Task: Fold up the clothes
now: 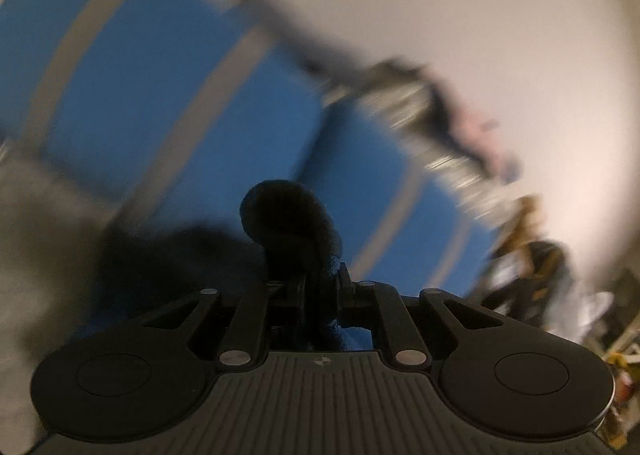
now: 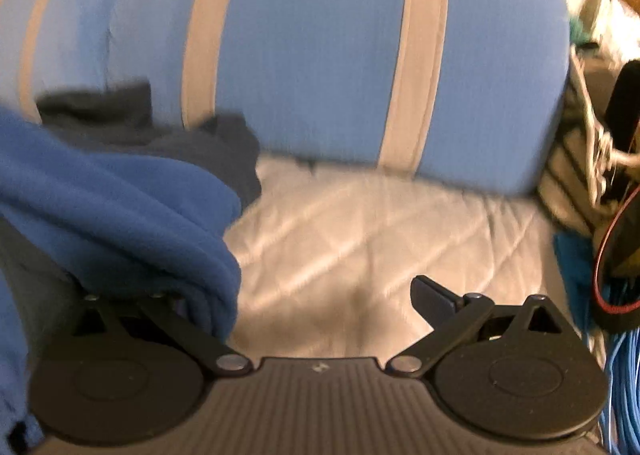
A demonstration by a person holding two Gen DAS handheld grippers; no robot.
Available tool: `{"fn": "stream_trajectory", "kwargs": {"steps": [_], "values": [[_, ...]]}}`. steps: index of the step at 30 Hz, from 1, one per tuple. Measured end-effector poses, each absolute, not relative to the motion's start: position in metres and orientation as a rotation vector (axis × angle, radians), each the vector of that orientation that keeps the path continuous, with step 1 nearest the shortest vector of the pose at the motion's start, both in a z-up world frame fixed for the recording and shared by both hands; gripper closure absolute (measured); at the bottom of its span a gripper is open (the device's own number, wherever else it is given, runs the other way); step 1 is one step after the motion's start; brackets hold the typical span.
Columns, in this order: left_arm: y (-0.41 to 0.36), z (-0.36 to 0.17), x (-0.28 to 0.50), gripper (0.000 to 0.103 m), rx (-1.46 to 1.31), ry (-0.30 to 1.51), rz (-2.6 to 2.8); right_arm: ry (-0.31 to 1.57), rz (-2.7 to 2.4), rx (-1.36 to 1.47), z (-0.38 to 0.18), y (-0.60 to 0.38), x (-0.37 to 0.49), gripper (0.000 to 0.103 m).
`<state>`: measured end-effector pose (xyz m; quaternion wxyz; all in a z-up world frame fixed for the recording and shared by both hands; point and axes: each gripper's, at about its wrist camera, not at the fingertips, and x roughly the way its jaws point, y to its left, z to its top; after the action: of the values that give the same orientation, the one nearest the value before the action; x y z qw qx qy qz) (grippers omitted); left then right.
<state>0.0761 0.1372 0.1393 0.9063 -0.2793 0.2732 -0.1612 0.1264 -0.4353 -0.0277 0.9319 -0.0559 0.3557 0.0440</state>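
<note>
In the left wrist view my left gripper [image 1: 322,279] is shut on a fold of blue fleece garment [image 1: 292,219], which bulges up dark above the jaws; the view is tilted and blurred. In the right wrist view my right gripper [image 2: 304,295] is wide open. Its right finger [image 2: 434,297] shows bare. Its left finger is hidden under the blue fleece garment [image 2: 120,215], which drapes over the left side. A dark navy garment [image 2: 168,135] lies behind the fleece on the grey quilted seat [image 2: 380,227].
Blue sofa back cushions with beige stripes [image 2: 340,55] stand behind the seat; they also show in the left wrist view [image 1: 140,75]. Clutter, a red-rimmed object [image 2: 616,255] and blue cables [image 2: 624,395] sit at the right. A pale wall [image 1: 480,15] fills the left wrist view's upper right.
</note>
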Motion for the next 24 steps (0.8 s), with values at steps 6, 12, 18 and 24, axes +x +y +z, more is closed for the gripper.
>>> {"fn": "stream_trajectory", "kwargs": {"steps": [6,12,18,24], "values": [[0.17,0.033,0.076,0.09,-0.701,0.825,-0.14,0.857,0.061,-0.074,-0.032,-0.433,0.124,0.0],[0.163,0.041,0.064,0.089,-0.599,0.88,-0.148,0.842,0.097,-0.321,-0.011,-0.411,0.108,0.0],[0.167,0.058,0.059,0.089,-0.703,0.792,-0.19,0.692,0.278,-0.243,0.021,-0.405,0.081,0.0],[0.168,0.071,0.06,0.09,-0.811,0.654,-0.281,0.522,0.474,-0.575,0.008,-0.348,0.05,0.009]]}}
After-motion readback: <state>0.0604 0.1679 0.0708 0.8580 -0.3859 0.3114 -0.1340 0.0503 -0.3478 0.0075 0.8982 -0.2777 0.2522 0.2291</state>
